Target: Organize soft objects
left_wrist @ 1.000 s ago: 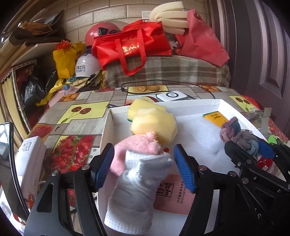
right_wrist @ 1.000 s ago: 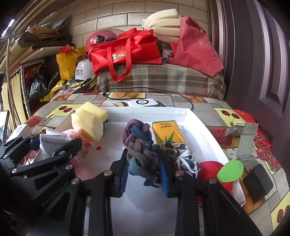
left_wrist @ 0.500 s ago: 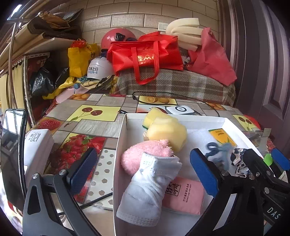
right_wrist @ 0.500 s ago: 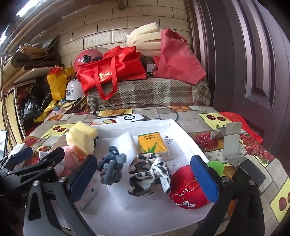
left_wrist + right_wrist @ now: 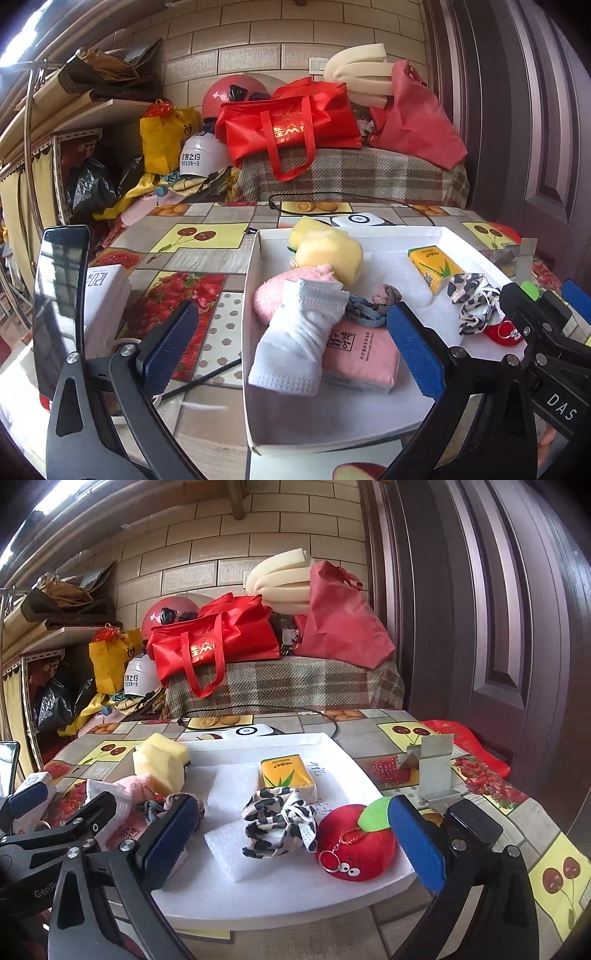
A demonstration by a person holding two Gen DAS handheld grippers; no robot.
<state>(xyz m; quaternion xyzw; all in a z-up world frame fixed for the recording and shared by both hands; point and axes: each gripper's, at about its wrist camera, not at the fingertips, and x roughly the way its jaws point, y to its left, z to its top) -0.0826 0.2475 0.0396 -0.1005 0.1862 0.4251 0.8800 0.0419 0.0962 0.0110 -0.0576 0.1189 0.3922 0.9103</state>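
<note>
Both claws wide open w/ nothing between the pads. My left gripper (image 5: 291, 350) sits at the near-left corner of the white tray (image 5: 248, 295): left finger is outside the tray wall over the fruit-print tablecloth (image 5: 192, 240), right finger inside, over the pink tissue pack (image 5: 360, 356). The white face mask (image 5: 303, 332) lies between the fingers but untouched, its long axis running from near-left up to far-right, top end resting on the pink plush (image 5: 280, 291). Yellow sponges (image 5: 328, 251) sit behind that, at the far-left corner. The braided hair tie (image 5: 369, 312) lies just right of the mask, partly behind my right pad. My right gripper (image 5: 291, 834) is at the tray's near edge, fingers either side of the leopard-print mask (image 5: 279, 821), clear of it; that one's crumpled, no clear axis. Red apple plush (image 5: 356, 843) sits just right of it, near the tray's right rim, touching the mask's edge as far as I can tell. Yellow tissue pack (image 5: 288, 777) lies behind, long side pointing away from me. Open room: bare tray floor mid-far and along the near edge; table to the right has a metal bracket (image 5: 430, 768) and a dark block close by my right finger. A phone (image 5: 59, 295) stands tight on the left.
</note>
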